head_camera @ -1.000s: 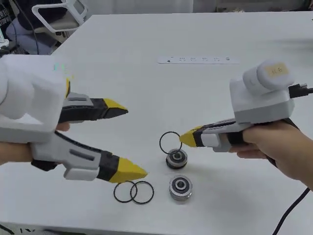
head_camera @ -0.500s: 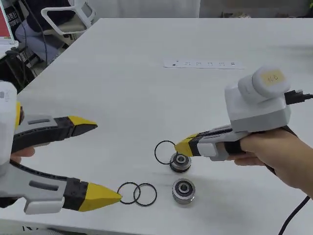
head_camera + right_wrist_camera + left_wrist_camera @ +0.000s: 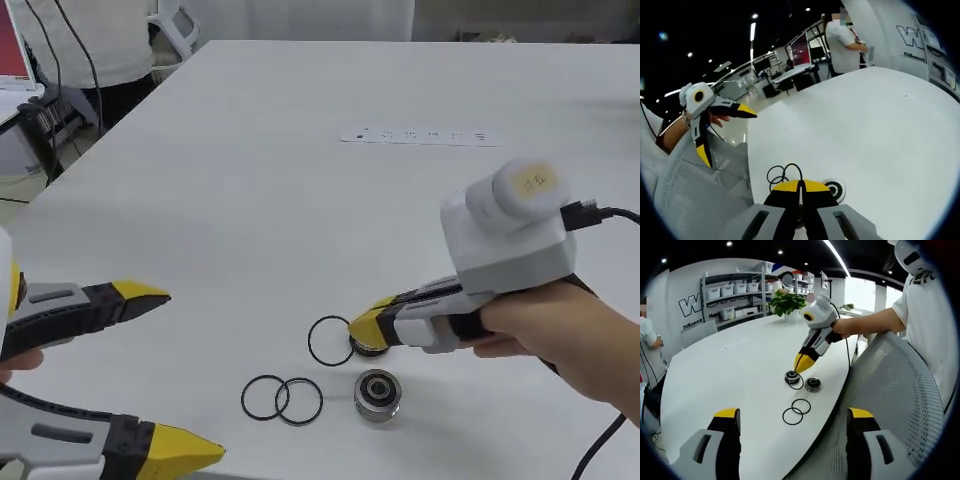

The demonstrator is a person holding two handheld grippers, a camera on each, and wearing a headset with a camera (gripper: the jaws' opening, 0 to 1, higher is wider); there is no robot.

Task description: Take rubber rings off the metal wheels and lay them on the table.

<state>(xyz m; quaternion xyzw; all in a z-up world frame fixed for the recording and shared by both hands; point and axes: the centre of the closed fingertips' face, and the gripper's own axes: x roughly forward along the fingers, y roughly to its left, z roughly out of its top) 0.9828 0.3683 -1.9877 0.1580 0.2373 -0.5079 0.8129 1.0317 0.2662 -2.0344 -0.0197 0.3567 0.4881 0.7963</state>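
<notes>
Right gripper (image 3: 362, 328): jaws together, pinching the right edge of one rubber ring (image 3: 329, 341), which lies just left of the far metal wheel (image 3: 368, 349) under the gripper's tips. Left gripper (image 3: 190, 375): jaws wide apart, at the near left, well apart from the work. On the white bench (image 3: 260, 180): two loose rings (image 3: 281, 399) overlapping, near wheel (image 3: 378, 392) just right of them, power strip (image 3: 418, 136) at the far side.

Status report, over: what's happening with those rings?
Right gripper shut on a ring beside the far wheel. Left gripper open, apart at left. Two rings on table. Nothing in the way.
</notes>
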